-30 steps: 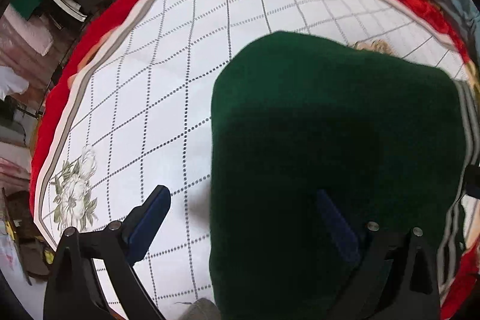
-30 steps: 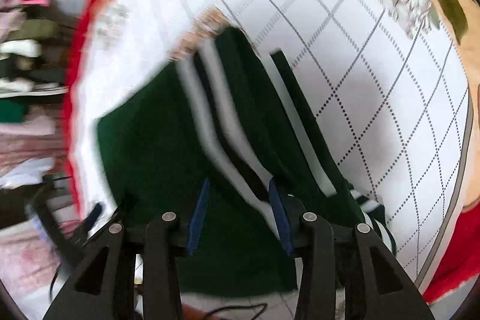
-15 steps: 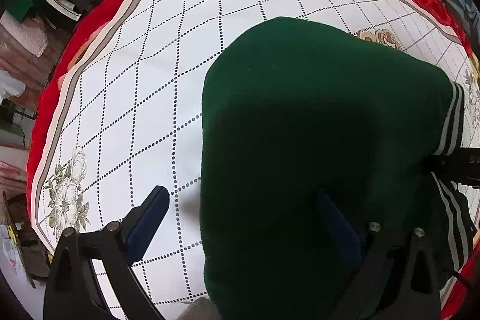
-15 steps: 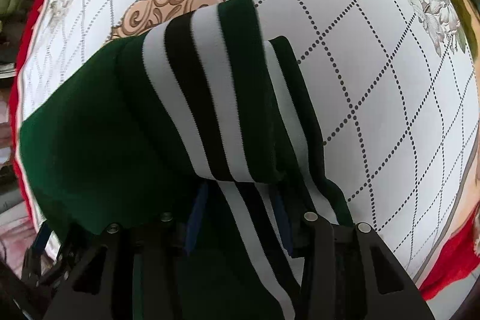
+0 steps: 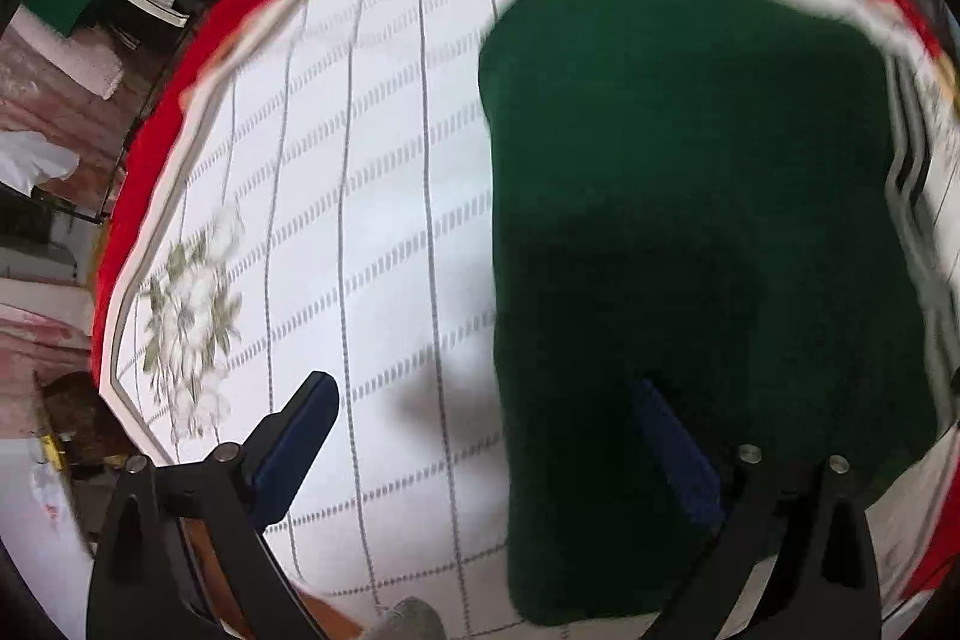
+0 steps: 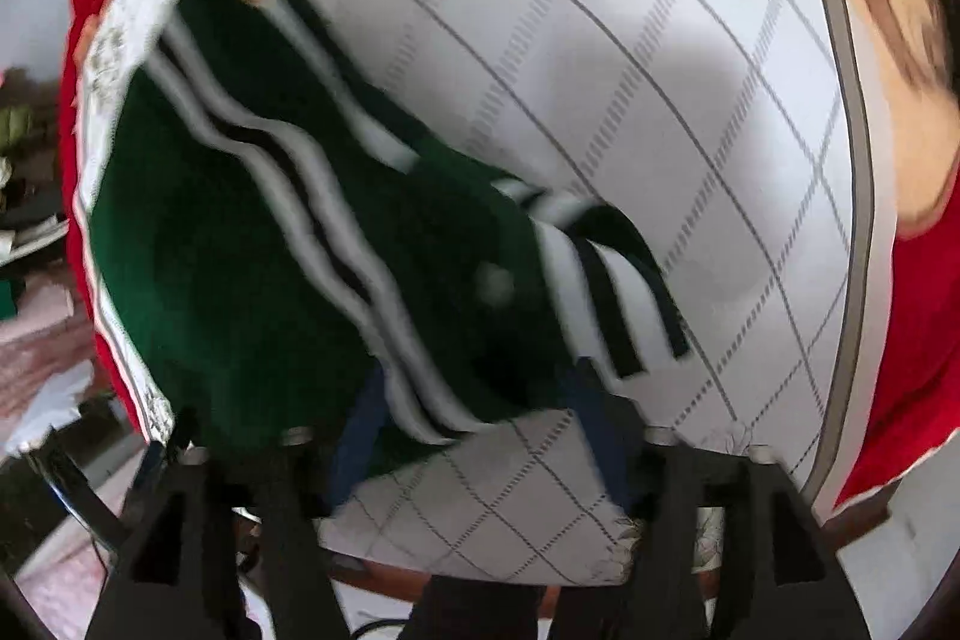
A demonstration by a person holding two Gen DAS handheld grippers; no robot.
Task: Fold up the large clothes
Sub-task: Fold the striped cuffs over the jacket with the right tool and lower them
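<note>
My right gripper (image 6: 474, 436) has just been opening and lets go of the green sweater (image 6: 252, 244). My left gripper (image 5: 486, 436) hangs open over it.

We see sweater (image 6: 240, 250): dark green, white and black stripes on trim. Cloth (image 5: 360, 190) on surface: white, grey diamond grid of solid and dotted lines, pale flowers with green leaves, grey band at edge, red border. Both grippers (image 5: 486, 436) (image 6: 474, 436) we note black, dark blue pads (image 5: 300, 436).
</note>
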